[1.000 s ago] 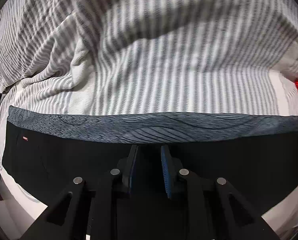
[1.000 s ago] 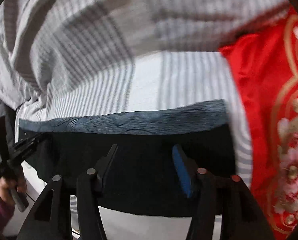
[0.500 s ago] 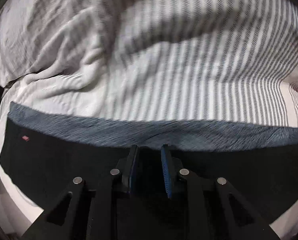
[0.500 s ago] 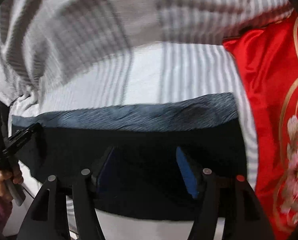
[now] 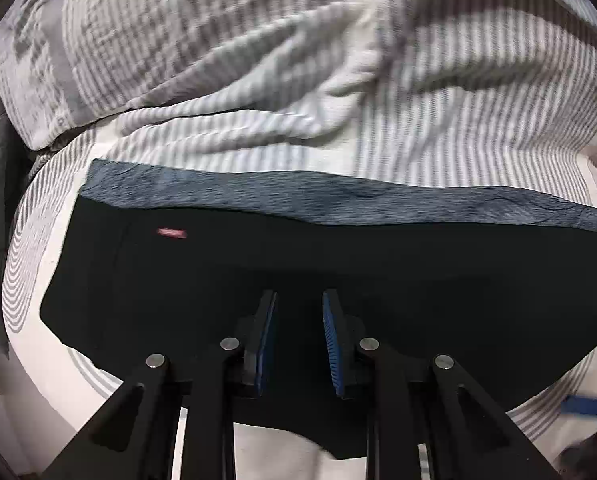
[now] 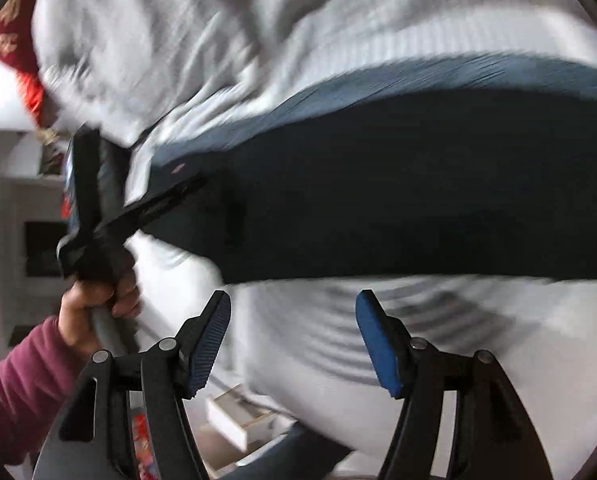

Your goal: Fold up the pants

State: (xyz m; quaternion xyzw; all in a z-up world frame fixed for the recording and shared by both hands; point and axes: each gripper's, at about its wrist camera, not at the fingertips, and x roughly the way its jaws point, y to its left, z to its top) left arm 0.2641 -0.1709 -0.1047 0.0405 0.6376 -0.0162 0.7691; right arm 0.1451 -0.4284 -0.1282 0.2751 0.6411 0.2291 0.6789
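The dark pants (image 5: 338,272) lie folded flat on the striped bed, with a blue-grey inner band (image 5: 298,196) along the far edge and a small pink label (image 5: 172,233). My left gripper (image 5: 299,304) hovers over the near part of the pants, jaws a narrow gap apart, nothing visibly between them. In the right wrist view the pants (image 6: 418,184) lie ahead. My right gripper (image 6: 294,306) is wide open and empty, pulled back over bare sheet. The left gripper (image 6: 166,204) shows there at the pants' left corner, held by a hand (image 6: 98,304).
A grey-and-white striped duvet (image 5: 298,60) is bunched behind the pants. A red embroidered cloth (image 6: 18,60) lies at the far left of the right view. Beyond the bed edge are an open drawer (image 6: 238,420) and furniture.
My right gripper has drawn back off the pants and swung its view leftward. My left gripper has shifted right along the pants; its jaws keep the same narrow gap.
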